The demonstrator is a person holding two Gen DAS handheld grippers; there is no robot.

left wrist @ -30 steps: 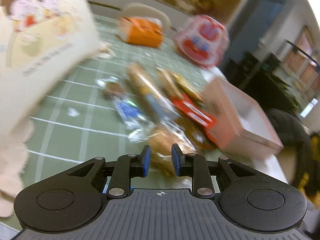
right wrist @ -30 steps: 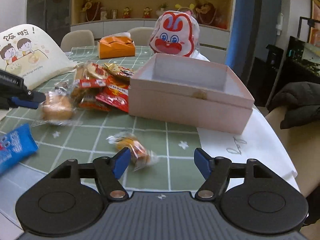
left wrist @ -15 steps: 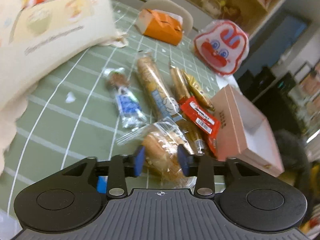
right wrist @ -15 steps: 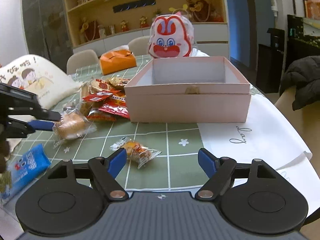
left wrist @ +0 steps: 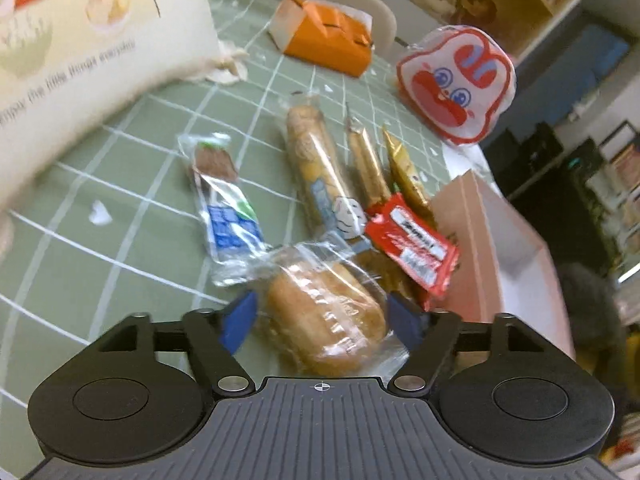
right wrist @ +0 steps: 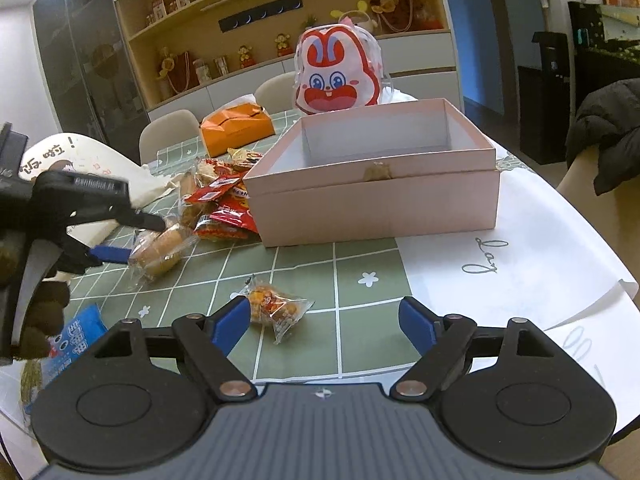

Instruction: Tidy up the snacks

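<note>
The left gripper had its jaws just opened wide around a wrapped bun, which lay between the blue pads on the table beside the snack pile; whether the pads touched the wrapper was hard to tell. The right gripper hung released, jaws just widened, over a small candy packet, not gripping it. The pink box stood empty, just beyond the pile.

The likely trouble was the bun's slack, slippery wrapper: closing on film alone could let it slide out or tear. A hard squeeze would crush the soft bun. The red packet lay close enough to be snagged or dragged along.
</note>
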